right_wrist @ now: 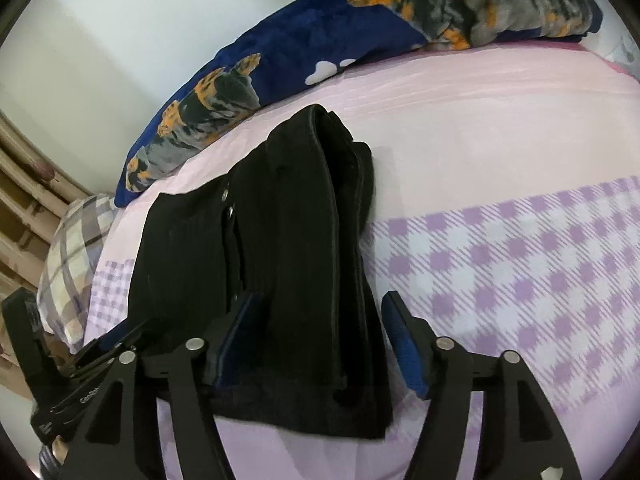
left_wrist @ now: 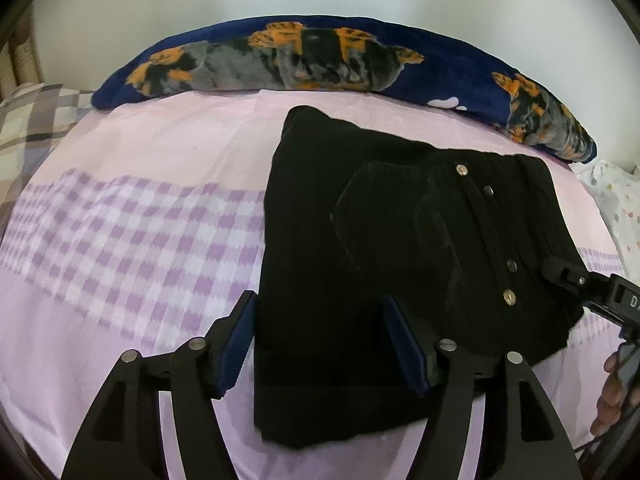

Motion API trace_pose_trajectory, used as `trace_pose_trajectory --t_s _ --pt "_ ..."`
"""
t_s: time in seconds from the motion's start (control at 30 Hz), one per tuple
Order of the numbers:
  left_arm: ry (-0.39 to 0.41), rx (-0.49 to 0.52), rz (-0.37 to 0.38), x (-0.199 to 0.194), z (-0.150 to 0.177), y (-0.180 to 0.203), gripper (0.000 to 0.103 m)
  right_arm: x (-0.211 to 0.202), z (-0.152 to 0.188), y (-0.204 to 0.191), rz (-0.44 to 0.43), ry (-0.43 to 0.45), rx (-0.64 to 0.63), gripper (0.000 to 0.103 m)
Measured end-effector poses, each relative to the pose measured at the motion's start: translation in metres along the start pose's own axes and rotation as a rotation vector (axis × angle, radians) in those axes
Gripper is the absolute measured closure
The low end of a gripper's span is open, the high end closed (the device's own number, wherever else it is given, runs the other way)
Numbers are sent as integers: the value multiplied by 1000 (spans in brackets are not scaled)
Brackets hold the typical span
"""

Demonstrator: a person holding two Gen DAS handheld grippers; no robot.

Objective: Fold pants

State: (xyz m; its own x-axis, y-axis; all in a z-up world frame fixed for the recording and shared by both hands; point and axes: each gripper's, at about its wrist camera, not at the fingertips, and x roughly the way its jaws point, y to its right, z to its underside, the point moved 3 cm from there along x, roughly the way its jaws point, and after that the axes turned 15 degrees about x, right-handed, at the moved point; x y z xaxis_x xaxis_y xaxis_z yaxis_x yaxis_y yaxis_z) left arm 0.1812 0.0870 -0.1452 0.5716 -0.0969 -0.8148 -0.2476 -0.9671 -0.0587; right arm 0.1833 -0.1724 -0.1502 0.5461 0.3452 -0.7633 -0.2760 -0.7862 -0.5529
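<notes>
The black pants [left_wrist: 380, 240] lie folded into a compact stack on the pink bed sheet [left_wrist: 160, 152], with a row of metal buttons showing on top. My left gripper [left_wrist: 320, 298] stands open over the stack's near left corner; one blue pad is beside the cloth edge, the other over the fabric. My right gripper [right_wrist: 323, 297] is also open, straddling the near end of the pants [right_wrist: 280, 240] without pressing on it. The right gripper's finger [left_wrist: 568, 274] shows at the stack's right edge, and the left gripper's body [right_wrist: 80, 364] shows at lower left in the right wrist view.
A dark blue blanket [left_wrist: 320, 56] with orange and grey print lies rolled along the far side of the bed by the white wall. A plaid pillow [right_wrist: 72, 256] sits at one end, next to a wooden bed frame [right_wrist: 24, 200]. A hand [left_wrist: 612, 396] holds the right gripper.
</notes>
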Motion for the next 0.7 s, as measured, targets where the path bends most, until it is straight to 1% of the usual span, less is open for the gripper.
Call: trace_pose_trajectory --t_s 0.17,0.23,0.37,0.47,0.63,0.7 --pt "20 -5 -21 -23 12 7 37 -23 16 4 7 46 4 34" --pt "34 9 -44 -34 17 13 37 -31 23 6 16 59 -1 34" --pt "50 36 -64 -49 25 25 37 -44 40 6 29 81 -22 31" --pt "58 46 -79 -58 30 32 37 -53 50 2 40 106 -46 25" --pt "66 57 -91 -68 39 40 37 -65 64 -10 69 164 -116 11" --pt "65 58 -100 -70 42 42 37 -67 69 -14 79 181 -136 9"
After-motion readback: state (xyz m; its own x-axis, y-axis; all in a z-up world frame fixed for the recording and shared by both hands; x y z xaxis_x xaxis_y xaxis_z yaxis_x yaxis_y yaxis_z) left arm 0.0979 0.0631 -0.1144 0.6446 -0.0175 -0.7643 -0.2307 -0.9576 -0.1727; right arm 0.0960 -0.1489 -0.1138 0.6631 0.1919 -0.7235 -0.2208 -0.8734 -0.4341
